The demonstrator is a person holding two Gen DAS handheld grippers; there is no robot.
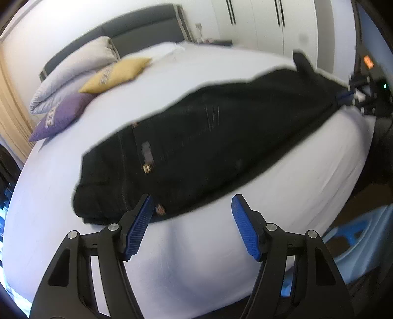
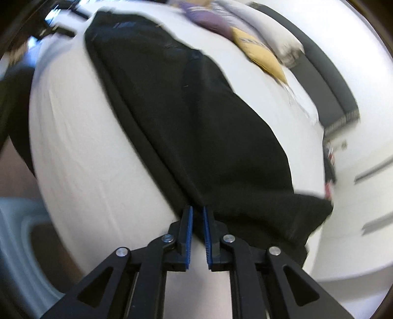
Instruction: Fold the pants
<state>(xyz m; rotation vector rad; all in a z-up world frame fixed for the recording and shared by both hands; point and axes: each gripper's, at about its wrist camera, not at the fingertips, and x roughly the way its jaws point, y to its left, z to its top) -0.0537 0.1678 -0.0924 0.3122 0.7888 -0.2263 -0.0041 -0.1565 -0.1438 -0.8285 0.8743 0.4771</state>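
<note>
The black pants (image 1: 208, 137) lie stretched across the white bed (image 1: 186, 257), legs stacked into 1 long strip. At the waist end, the left gripper (image 1: 191, 208) stands with its 2 blue pads wide apart; the waistband edge lies just beyond the left pad, and nothing sits between them. At the hem end, the right gripper (image 2: 197, 216) has its pads a narrow gap apart, with the pants' (image 2: 196, 117) hem edge at the fingertips; whether they press the cloth I cannot tell. Only the left wrist view shows brass buttons (image 1: 147, 168), a grey pillow (image 1: 73, 71), and a wardrobe (image 1: 270, 22). Both views show a yellow cushion (image 1: 115, 74) and a purple cushion (image 1: 61, 115).
</note>
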